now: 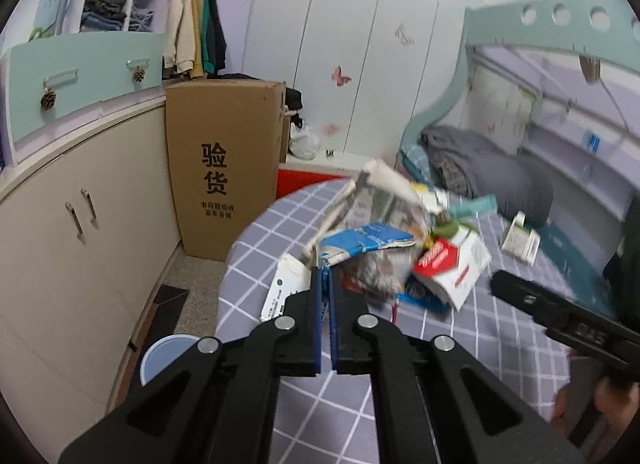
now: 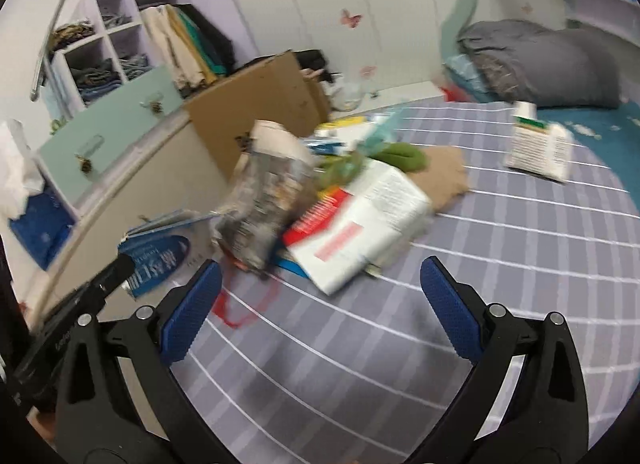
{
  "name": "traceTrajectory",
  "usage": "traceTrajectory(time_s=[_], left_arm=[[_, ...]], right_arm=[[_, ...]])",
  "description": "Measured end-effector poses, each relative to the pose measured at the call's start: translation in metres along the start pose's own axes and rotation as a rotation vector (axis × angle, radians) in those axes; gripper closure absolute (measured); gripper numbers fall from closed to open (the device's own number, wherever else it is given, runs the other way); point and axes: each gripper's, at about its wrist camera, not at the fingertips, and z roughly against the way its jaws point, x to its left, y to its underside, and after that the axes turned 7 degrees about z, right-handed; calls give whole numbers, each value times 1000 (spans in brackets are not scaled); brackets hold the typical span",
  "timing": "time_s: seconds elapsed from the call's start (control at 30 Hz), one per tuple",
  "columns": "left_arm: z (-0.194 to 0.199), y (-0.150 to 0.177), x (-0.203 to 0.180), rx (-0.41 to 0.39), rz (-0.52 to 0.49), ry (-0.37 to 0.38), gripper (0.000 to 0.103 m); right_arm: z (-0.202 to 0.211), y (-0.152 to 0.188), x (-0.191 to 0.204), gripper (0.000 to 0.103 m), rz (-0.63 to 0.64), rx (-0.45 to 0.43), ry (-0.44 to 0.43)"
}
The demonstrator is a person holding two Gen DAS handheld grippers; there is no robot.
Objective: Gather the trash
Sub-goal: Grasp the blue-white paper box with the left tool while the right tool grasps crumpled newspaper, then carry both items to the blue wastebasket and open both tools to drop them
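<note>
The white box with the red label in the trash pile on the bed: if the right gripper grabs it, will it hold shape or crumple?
The white box with the red label looks dented and skewed, so it probably gives under the fingers. It seems to be thin, light card. It lies tilted on other litter, so a push may slide it across the checked bedsheet.

Left gripper [image 1: 326, 276]: black angular arms with triangular cut-outs, four round silver pivot screws, ribbed blue pads on the fingers. Right gripper [image 2: 320, 288]: same black frame and silver screws, textured blue pads [image 2: 450, 308]. Pale lettering on each gripper's body, unreadable.
</note>
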Motion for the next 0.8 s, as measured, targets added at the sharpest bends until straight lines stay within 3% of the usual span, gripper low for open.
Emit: traceTrajectory(time_s=[0.1,0.17,0.23,0.53,0.6,0.63,0.67,0.8], left_arm=[[-1,-8,7,-18,29,6,100],[-1,-13,13,-27,55,20,100],[1,-17,18,-38,67,31,100],[0,-34,36,-79,77,12,100],[-3,-36,41,-72,76,5,100],[-4,-36,43,-68,76,1,100],[-5,-36,46,-63,78,-4,100],[-8,-36,62,-51,90,-17,100]], right_arm=[[-23,-16,9,11,-9,20,-55],[-36,-23,12,21,-29,40,-86],[-52,-32,15,22,-53,65,-92],[-100,-53,30,24,-37,139,27],[-108,-54,28,41,-55,163,13],[-111,-53,27,59,-70,170,3],[-112,-53,27,69,-80,171,-3],[-100,-53,35,86,-60,121,-15]])
